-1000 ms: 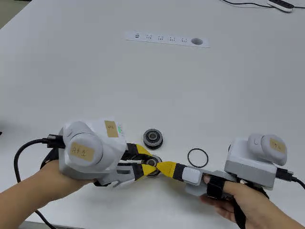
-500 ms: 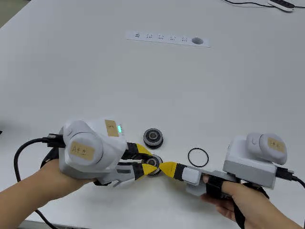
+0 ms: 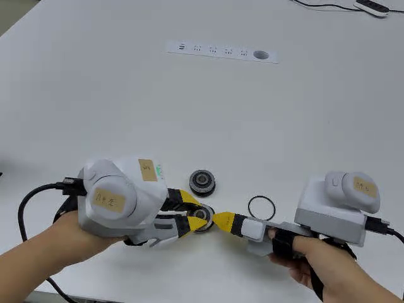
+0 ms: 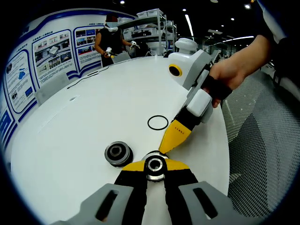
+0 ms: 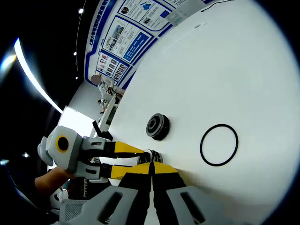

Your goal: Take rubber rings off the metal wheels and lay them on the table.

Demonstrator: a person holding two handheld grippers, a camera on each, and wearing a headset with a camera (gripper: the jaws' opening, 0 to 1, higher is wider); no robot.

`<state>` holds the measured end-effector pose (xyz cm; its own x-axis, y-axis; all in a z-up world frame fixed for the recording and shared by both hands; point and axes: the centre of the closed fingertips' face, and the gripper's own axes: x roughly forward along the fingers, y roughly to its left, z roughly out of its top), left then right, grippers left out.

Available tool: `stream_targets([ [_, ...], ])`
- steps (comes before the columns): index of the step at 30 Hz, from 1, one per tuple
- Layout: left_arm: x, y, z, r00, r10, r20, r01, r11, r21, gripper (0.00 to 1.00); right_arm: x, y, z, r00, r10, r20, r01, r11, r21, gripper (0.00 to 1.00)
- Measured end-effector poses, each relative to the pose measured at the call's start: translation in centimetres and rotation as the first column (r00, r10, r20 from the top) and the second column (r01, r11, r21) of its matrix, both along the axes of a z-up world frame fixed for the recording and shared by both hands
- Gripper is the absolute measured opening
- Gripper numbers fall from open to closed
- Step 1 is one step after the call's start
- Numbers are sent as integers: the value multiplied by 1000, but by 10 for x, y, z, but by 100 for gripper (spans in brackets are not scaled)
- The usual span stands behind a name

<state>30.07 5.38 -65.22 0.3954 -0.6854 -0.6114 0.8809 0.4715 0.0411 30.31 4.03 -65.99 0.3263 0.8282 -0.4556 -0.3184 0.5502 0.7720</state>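
**Right hand rolls a little; tips stay at the wheel**

Hardly anything has shifted in the last second. The right gripper (image 3: 218, 219) has rolled its housing slightly and drawn it a touch toward the person, but its tips remain at the rim of the wheel (image 4: 155, 166). The left gripper (image 3: 196, 213) has not budged. It pinches that wheel across its faces between the yellow jaws, low at the table (image 3: 189, 113); I cannot tell whether the wheel rests on it.

The right gripper's jaws are pressed together into one wedge. I cannot tell whether any rubber is caught between them. A loose ring (image 3: 261, 207) lies flat beside the right gripper's jaws, on their far side. A second wheel (image 3: 202, 182) sits just beyond the left gripper's tips.

The main risk, as I judge it, is a poor bite. If the closed tips hold only a sliver of rubber, or none, a pull would slide them off and the ring would snap back into its groove.

A pull angled off the wheel's axis could instead twist the wheel out of the left jaws, since they hold it on only two small patches.

A ring that comes free under tension may also fling away from the tips. A jerked wheel could knock the second wheel, which is close enough to be struck and roll.
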Motion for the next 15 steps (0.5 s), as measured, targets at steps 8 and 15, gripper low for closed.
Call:
stream_targets([
  [8,0,0,0,1000,-1,-4,1,1000,0,12,-2,2,4,1000,8,13,-8,1000,-18,1],
  [15,0,0,0,1000,-3,-6,3,1000,1,12,-2,3,4,1000,18,19,-17,1000,-23,0],
])
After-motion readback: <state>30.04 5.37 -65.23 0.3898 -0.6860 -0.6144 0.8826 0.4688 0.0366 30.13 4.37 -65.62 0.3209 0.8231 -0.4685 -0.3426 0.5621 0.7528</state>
